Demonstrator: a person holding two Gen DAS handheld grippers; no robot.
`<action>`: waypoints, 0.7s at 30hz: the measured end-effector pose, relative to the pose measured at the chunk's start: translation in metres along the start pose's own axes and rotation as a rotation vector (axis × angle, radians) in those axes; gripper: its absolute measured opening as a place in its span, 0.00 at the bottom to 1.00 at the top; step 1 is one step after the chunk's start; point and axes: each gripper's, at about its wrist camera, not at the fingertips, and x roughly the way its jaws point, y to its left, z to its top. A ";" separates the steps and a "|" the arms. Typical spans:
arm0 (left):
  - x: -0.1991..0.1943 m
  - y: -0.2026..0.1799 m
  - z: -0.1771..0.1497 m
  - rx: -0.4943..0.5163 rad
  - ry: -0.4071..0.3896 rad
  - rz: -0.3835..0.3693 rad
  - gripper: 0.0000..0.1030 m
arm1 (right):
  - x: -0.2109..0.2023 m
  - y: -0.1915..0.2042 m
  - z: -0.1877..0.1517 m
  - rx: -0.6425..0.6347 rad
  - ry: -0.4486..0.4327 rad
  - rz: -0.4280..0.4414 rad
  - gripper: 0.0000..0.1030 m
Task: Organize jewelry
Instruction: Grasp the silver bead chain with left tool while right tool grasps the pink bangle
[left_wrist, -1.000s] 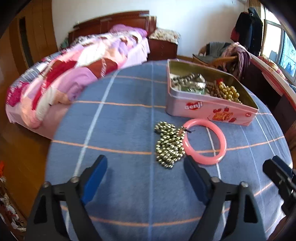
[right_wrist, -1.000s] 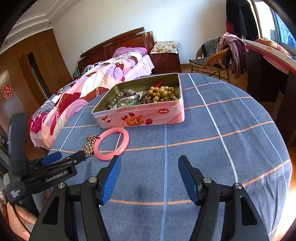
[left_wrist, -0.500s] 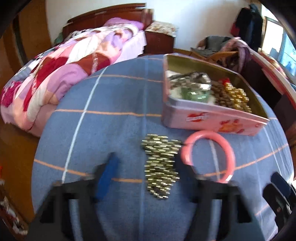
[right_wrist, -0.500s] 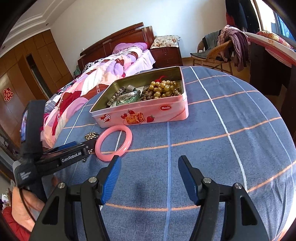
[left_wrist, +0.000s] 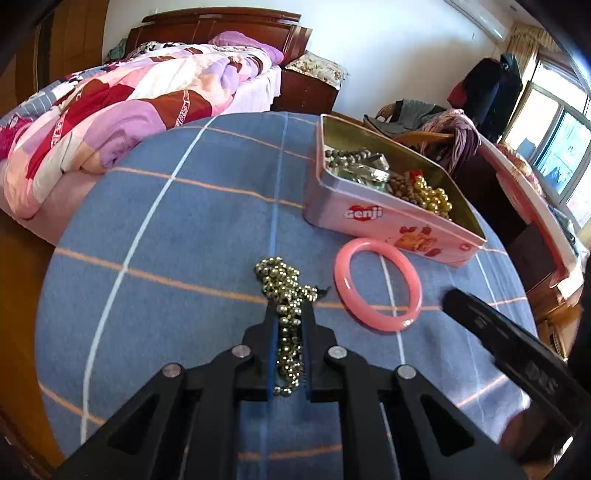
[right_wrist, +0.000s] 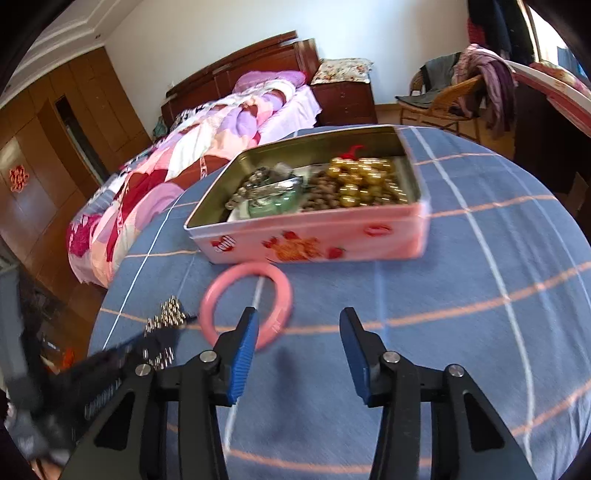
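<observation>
A heap of gold bead chain (left_wrist: 277, 275) lies on the blue checked tablecloth (left_wrist: 184, 240). My left gripper (left_wrist: 290, 314) is shut on its near end, and beads run back between the blue pads. Just to its right lies a pink bangle (left_wrist: 388, 325), in front of the open pink tin (left_wrist: 369, 218) holding other beads and jewelry. In the right wrist view my right gripper (right_wrist: 300, 312) hovers over bare cloth. Its jaws are closing with nothing between them, and its left finger overlaps the bangle (right_wrist: 251, 268). The chain (right_wrist: 168, 317) and blurred left gripper (right_wrist: 147, 343) sit at lower left.
A bed with a patchwork quilt (left_wrist: 129, 110) stands beyond the table's far left edge. A wicker chair draped with clothes (right_wrist: 461, 92) and a wooden nightstand (right_wrist: 345, 96) are behind the tin. Bare cloth stretches right of the tin (right_wrist: 314, 236).
The left gripper's jaws went from wide open to shut on the bead chain. The right gripper moved closer to the bangle and tin, and its jaws narrowed.
</observation>
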 end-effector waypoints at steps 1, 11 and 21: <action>0.001 -0.001 0.000 0.003 0.000 0.005 0.11 | 0.007 0.006 0.003 -0.018 0.015 -0.010 0.44; 0.002 -0.002 0.002 0.028 0.002 0.034 0.11 | 0.032 0.033 0.006 -0.165 0.041 -0.117 0.10; 0.002 -0.005 0.000 0.044 0.000 0.055 0.11 | -0.006 -0.003 -0.004 -0.005 0.004 -0.056 0.09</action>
